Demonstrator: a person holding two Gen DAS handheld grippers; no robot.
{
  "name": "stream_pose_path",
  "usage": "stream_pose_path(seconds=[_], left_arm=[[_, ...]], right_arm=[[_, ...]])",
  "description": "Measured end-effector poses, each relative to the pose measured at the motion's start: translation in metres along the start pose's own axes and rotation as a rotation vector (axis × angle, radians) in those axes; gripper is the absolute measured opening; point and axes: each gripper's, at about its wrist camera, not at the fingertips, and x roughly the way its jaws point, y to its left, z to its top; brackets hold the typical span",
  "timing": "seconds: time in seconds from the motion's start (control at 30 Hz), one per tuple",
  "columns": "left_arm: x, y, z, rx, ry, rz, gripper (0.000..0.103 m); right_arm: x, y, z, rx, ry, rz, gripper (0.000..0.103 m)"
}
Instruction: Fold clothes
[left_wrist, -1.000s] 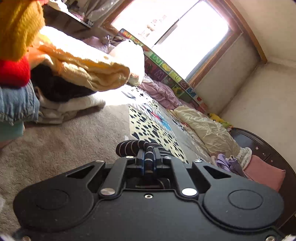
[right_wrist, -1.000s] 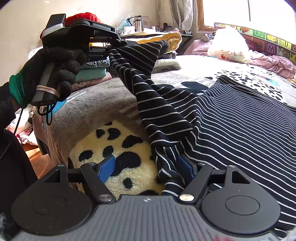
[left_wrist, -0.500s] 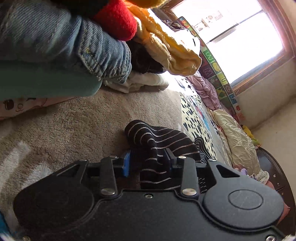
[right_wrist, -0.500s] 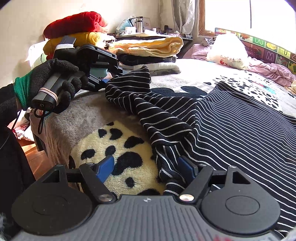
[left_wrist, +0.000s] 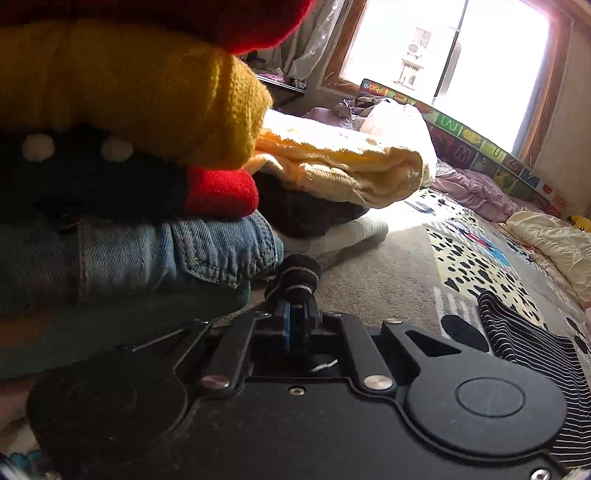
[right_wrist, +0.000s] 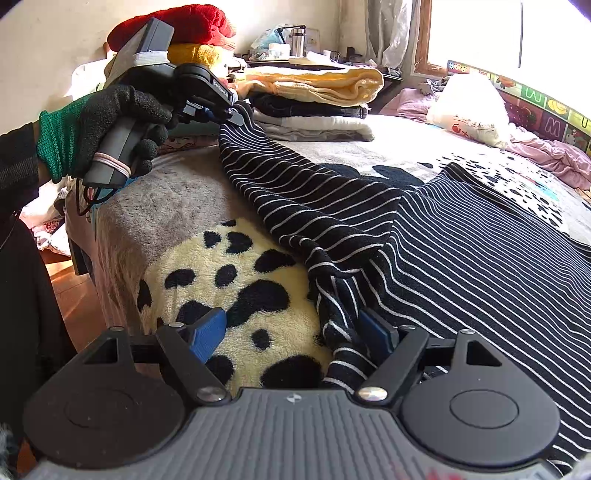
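A black top with thin white stripes (right_wrist: 480, 258) lies spread on the bed. One sleeve (right_wrist: 295, 184) stretches up and left from the body. My left gripper (right_wrist: 236, 110), held by a gloved hand (right_wrist: 110, 122), is shut on the sleeve's end. In the left wrist view the dark cuff (left_wrist: 297, 275) bunches just beyond the closed left gripper (left_wrist: 293, 310), and the top's body (left_wrist: 535, 354) shows at the right. My right gripper (right_wrist: 291, 332) stands open low over the bed. A fold of the top rests against its right finger (right_wrist: 376, 336).
Stacks of folded clothes (left_wrist: 129, 166) sit close behind the left gripper: red, yellow, denim. A second pile with a pale yellow knit (right_wrist: 317, 85) stands further back. The spotted fleece blanket (right_wrist: 229, 280) covers the bed; its edge drops to a wooden floor (right_wrist: 70, 295) at left.
The left gripper carried the sleeve end down from high up, then out toward the clothes stacks, so the sleeve is now pulled out straighter. The right gripper stayed put and open.
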Motion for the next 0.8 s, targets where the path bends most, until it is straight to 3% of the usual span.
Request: stream_pose_path(seconds=[0.13, 0.23, 0.33, 0.43, 0.47, 0.53, 0.7, 0.8], left_arm=[[-0.007, 0.006, 0.005, -0.034, -0.004, -0.003, 0.012], [-0.023, -0.001, 0.010, 0.035, -0.051, -0.029, 0.015], [-0.018, -0.010, 0.012, 0.069, 0.001, -0.133, 0.018], [-0.009, -0.017, 0.011, 0.143, 0.073, -0.154, 0.019], [-0.006, -0.019, 0.011, 0.172, 0.097, -0.156, 0.025], [0.002, -0.023, 0.008, 0.229, 0.114, -0.131, 0.031], [0.028, -0.032, 0.011, 0.303, 0.123, -0.051, 0.032], [0.048, -0.038, 0.009, 0.345, 0.190, 0.022, 0.032]], right_arm=[[-0.006, 0.003, 0.005, -0.005, 0.002, -0.007, 0.078], [-0.011, 0.004, 0.012, 0.012, -0.044, 0.000, 0.076], [-0.008, 0.006, 0.022, 0.010, -0.086, 0.003, 0.075], [0.005, 0.008, 0.026, 0.010, -0.096, -0.002, 0.075], [0.010, 0.008, 0.025, 0.019, -0.085, 0.003, 0.076], [0.019, 0.007, 0.022, 0.032, -0.068, 0.010, 0.076], [0.018, 0.010, 0.008, 0.030, -0.079, 0.034, 0.087], [0.015, 0.003, 0.006, 0.041, -0.081, 0.078, 0.087]])
